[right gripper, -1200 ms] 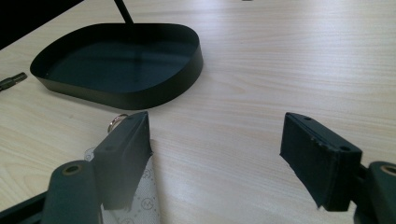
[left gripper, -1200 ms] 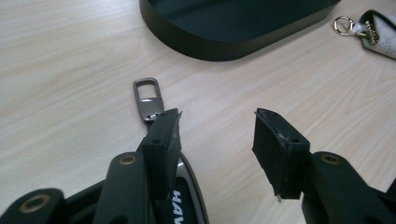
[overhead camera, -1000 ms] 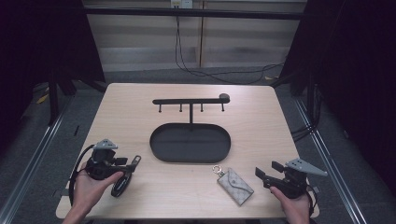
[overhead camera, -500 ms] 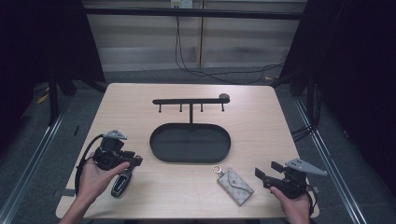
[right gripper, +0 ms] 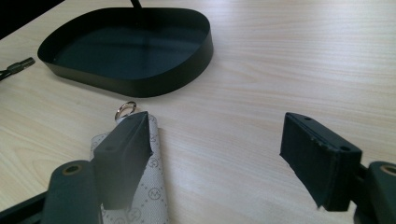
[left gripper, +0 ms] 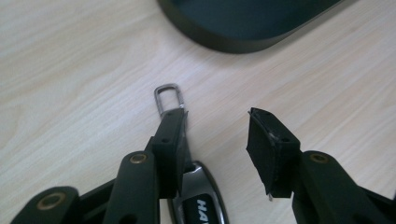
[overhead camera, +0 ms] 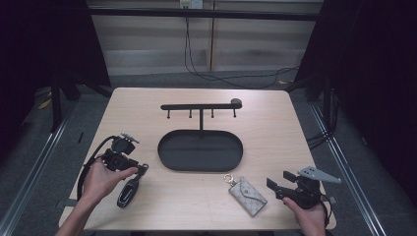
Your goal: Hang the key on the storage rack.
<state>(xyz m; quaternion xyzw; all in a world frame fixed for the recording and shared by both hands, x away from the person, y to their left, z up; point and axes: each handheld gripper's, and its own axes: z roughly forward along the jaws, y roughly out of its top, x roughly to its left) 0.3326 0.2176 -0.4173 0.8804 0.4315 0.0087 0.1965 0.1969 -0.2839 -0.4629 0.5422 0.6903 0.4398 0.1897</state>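
Change: we bring the left claw (overhead camera: 134, 172) in over the car key fob (overhead camera: 129, 191) on the surface (overhead camera: 147, 105), jaws narrowing | Meaning: we judge pickup is imminent | Claw: apart, astride the fob's top, nothing clamped yet | Right claw (overhead camera: 278, 180): wide apart beside the key pouch (overhead camera: 247, 195).

The table (overhead camera: 147, 105) shows pale matt wood grain. The oval tray (overhead camera: 164, 152) looks like smooth matt black metal. The car key (left gripper: 198, 200) is glossy black plastic with a shiny metal loop. The key pouch (overhead camera: 247, 195) is grey printed cloth with a metal ring.
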